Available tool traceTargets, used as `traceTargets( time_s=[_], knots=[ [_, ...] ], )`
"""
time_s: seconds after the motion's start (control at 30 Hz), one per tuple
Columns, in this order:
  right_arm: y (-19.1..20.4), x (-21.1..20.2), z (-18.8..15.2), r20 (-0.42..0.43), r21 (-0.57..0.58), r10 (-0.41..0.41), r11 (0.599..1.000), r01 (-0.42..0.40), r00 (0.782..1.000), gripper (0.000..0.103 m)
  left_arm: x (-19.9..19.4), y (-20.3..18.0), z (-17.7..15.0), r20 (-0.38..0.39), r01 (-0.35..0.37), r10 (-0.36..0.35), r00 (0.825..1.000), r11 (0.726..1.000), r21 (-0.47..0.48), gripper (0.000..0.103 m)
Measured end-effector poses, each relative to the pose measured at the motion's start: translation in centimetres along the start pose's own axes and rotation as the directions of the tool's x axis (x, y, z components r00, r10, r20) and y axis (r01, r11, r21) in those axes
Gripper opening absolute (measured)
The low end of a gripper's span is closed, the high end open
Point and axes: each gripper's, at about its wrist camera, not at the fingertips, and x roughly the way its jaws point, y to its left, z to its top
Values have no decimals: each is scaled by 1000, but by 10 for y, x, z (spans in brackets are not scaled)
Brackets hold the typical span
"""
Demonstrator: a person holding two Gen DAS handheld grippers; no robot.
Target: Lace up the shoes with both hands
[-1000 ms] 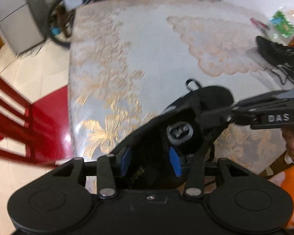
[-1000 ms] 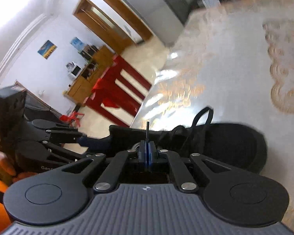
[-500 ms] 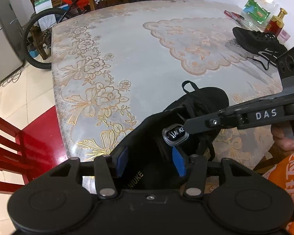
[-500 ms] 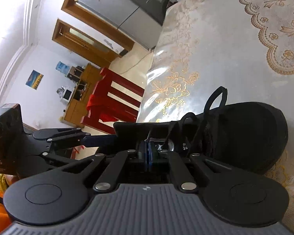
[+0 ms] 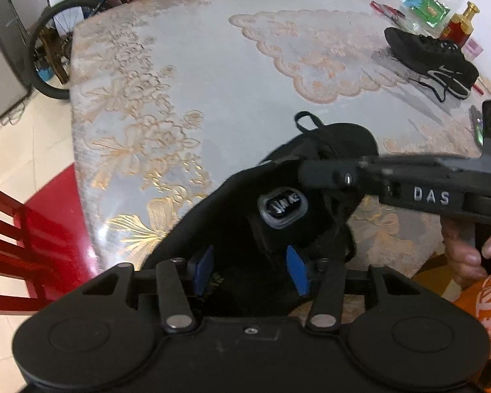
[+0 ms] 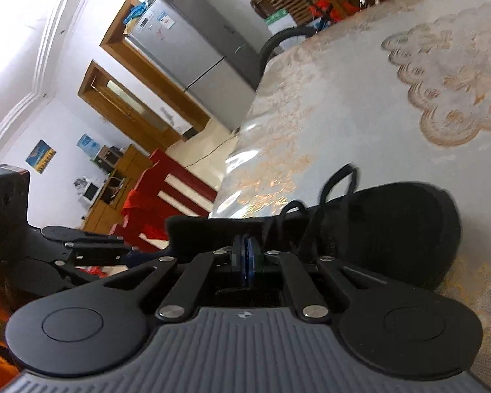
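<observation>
while the near black shoe (image 5: 311,177) lies at the near edge of the table (image 5: 245,72), its toe pointing far and its heel and tongue toward the person, both tools are at work on it. the left gripper (image 5: 250,270) has its blue pads (image 5: 204,267) spread wide, one on each side of the shoe's heel end, so the jaws straddle the shoe rather than pinch it; whether the pads actually touch it cannot be told. the right gripper (image 6: 245,258) comes in from the right across the tongue, its jaws pressed together; in its own view the pads meet right at the lace area, but whether a lace is caught between them is hidden.

black lace loops (image 6: 340,183) stand up loose over the middle of the shoe, so some lace is threaded there, yet nothing looks drawn tight or tied. how many eyelets are filled is too dark to tell. by that reading, the lacing on this shoe is partway, with tightening or more threading left.

a second black shoe (image 5: 432,62) sits far right on the table, well apart, with a lace end trailing off it onto the cloth; its lacing state is too small to judge.
</observation>
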Motion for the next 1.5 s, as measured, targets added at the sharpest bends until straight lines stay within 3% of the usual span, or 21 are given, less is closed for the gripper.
traceTargets(
  time_s=[0.07, 0.17, 0.3, 0.4, 0.57, 0.8, 0.87, 1.07, 1.17, 1.2, 1.27, 1.37, 1.5],
  knots=[
    [2, -4, 4, 11, -44, -14, 999, 14, 1000, 2, 2, -3, 0, -6, 25, -25, 1000, 999, -20, 40],
    [4, -12, 14, -41, -107, 44, 993, -48, 998, 2, 6, -14, -1, 4, 87, -87, 996, 994, -71, 38],
    [8, -31, 28, -69, -147, 107, 982, -116, 992, 2, 10, -37, -2, 39, 55, -52, 998, 996, -67, 39],
    [3, -38, 33, -39, -166, 83, 982, -88, 996, 2, 7, -39, -8, 58, 37, -30, 998, 993, -110, 39],
    [-2, -20, 31, -69, -249, -4, 968, -14, 998, 3, -8, -36, -20, 84, -12, 27, 996, 985, -174, 43],
    [-9, 6, 29, -103, -368, -131, 926, 85, 986, 14, -23, -36, -35, 120, -43, 72, 990, 973, -229, 44],
    [-9, 11, 32, -117, -394, -139, 915, 82, 983, 14, -25, -35, -37, 127, -46, 78, 989, 970, -238, 45],
    [5, 13, 26, -150, -570, -166, 820, 52, 975, 15, -30, -39, -38, 135, -73, 105, 985, 972, -223, 45],
    [6, 15, 28, -155, -608, -164, 793, 37, 974, 14, -34, -44, -36, 148, -99, 130, 980, 976, -195, 45],
    [6, 13, 30, -143, -604, -166, 795, 47, 976, 3, -36, -46, -34, 157, -108, 137, 978, 977, -182, 45],
    [6, 7, 32, -114, -592, -171, 803, 72, 979, 2, -41, -50, -31, 178, -121, 146, 973, 982, -144, 45],
    [14, -14, 38, -78, -469, -114, 881, 64, 990, 2, -42, -53, -26, 209, -135, 142, 967, 990, -48, 45],
    [27, -18, 26, -70, -316, -51, 948, 27, 996, 2, -34, -45, -17, 235, -155, 141, 962, 987, 42, 45]
  ],
)
